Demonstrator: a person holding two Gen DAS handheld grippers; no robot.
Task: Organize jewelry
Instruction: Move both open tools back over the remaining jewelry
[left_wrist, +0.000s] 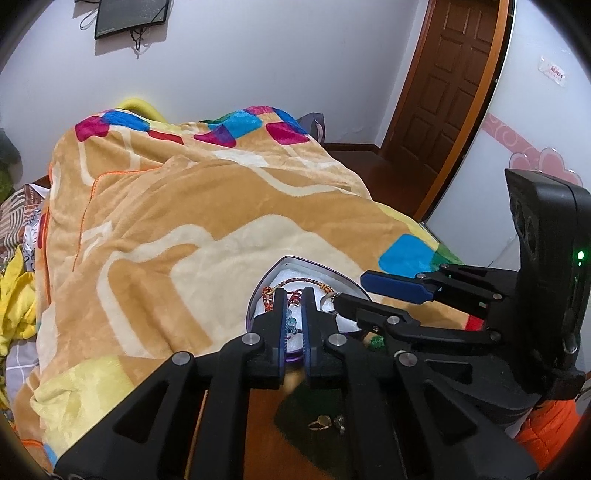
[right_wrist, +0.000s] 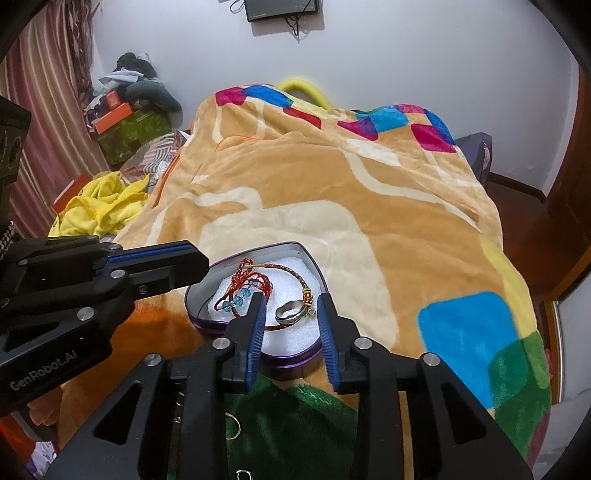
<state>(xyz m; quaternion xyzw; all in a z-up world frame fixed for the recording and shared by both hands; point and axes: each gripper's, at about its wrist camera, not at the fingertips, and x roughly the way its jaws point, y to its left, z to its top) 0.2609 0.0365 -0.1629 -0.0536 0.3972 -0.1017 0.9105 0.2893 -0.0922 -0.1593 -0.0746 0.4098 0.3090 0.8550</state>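
A purple heart-shaped tin (right_wrist: 303, 254) lined with white foam lies on the blanket. In it are a red braided bracelet (right_wrist: 291, 271) with a gold clasp, blue beads (right_wrist: 232, 303) and a silver ring (right_wrist: 291, 314). My right gripper (right_wrist: 291, 310) is open, its blue pads on either side of the ring without touching it. My left gripper (left_wrist: 293, 295) hovers over the tin (left_wrist: 295, 260) with only a narrow slit between its pads; the beads (left_wrist: 291, 321) show through the slit, below it. It grips nothing. From the right wrist, the left gripper (right_wrist: 207, 264) reaches the tin's left rim.
Loose rings (left_wrist: 321, 422) lie on a green patch of the orange blanket (right_wrist: 332, 184) just in front of the tin. A yellow cloth (right_wrist: 99, 206) and stacked boxes (right_wrist: 129, 125) sit at the far left. The bed drops to a wooden floor and a door (left_wrist: 450, 81) on the right.
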